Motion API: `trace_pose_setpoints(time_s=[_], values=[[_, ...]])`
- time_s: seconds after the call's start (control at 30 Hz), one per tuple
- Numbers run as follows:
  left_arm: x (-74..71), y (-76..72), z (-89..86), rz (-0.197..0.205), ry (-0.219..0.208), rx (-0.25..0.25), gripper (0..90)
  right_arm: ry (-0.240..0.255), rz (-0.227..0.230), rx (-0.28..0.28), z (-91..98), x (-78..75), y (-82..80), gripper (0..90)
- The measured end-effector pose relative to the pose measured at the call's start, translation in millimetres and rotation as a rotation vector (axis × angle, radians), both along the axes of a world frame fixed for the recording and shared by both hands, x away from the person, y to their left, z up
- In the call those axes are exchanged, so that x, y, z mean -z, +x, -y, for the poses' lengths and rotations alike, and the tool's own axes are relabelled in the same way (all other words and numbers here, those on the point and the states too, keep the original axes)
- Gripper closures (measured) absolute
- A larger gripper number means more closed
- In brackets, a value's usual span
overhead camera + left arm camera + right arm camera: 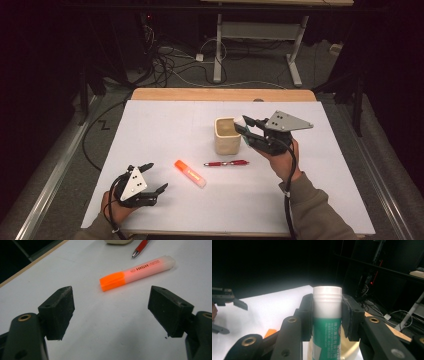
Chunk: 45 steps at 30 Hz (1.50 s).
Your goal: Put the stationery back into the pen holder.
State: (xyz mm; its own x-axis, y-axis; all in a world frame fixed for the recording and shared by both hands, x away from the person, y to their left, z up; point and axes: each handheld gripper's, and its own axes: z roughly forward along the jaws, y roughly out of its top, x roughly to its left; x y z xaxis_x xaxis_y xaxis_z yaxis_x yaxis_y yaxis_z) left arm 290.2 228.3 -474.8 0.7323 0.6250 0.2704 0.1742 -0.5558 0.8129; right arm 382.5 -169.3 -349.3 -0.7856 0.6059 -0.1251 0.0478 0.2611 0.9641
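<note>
The green-and-white tube (327,315), probably a glue stick though the print is too blurred to confirm, stands upright between the jaws of the right gripper (327,316), white cap uppermost, and the two black pads press on its sides just below the cap. In the high view the tube's white end (241,121) shows at the tip of the right gripper (246,127), which is raised off the white sheet (165,125) and sits right at the rim of the beige cup (227,135); in the right gripper view the cup's rim (350,350) lies under the jaws, below and behind the tube. Below the cup in the high view, a red pen (226,163) lies flat on the sheet. An orange highlighter (190,173) lies flat beside it, apart from it. The left gripper (148,181) rests low at the near left of the sheet with its jaws spread wide and nothing between them. In the left gripper view, the highlighter (137,272) lies ahead of the open jaws, well clear of both pads, with the pen tip (140,249) beyond it.
</note>
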Motion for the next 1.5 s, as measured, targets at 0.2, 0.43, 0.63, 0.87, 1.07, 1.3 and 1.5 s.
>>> trace_pose_setpoints(time_s=[0.2, 0.43, 0.63, 0.87, 1.07, 1.3, 1.5], values=[[0.4, -0.2, -0.6, -0.003, -0.001, -0.001, 20.8, 0.002, 0.014, -0.010, -10.6, -4.4, 10.2, 65.6], [0.8, -1.3, 0.8, -0.001, 0.005, 0.001, 20.8, 0.006, 0.015, -0.016, -20.9, -5.2, 22.7, 65.6], [1.0, -1.5, 0.5, 0.000, 0.006, 0.005, 20.9, 0.010, 0.005, -0.010, -29.9, -4.4, 33.8, 65.6], [2.7, 0.6, 1.3, -0.003, 0.009, 0.005, 20.9, -0.003, 0.000, -0.010, -40.9, 0.9, 47.1, 65.6], [3.2, 1.5, 0.7, -0.005, 0.004, 0.007, 20.9, -0.015, -0.019, 0.000, -46.1, 12.6, 58.1, 65.5], [3.9, 2.1, 0.3, -0.007, 0.010, 0.009, 20.9, -0.010, -0.045, 0.002, -46.4, 25.7, 65.3, 65.4], [4.4, 2.2, 1.4, -0.009, 0.014, 0.011, 20.9, -0.013, -0.073, 0.002, -40.0, 36.4, 67.4, 65.4]])
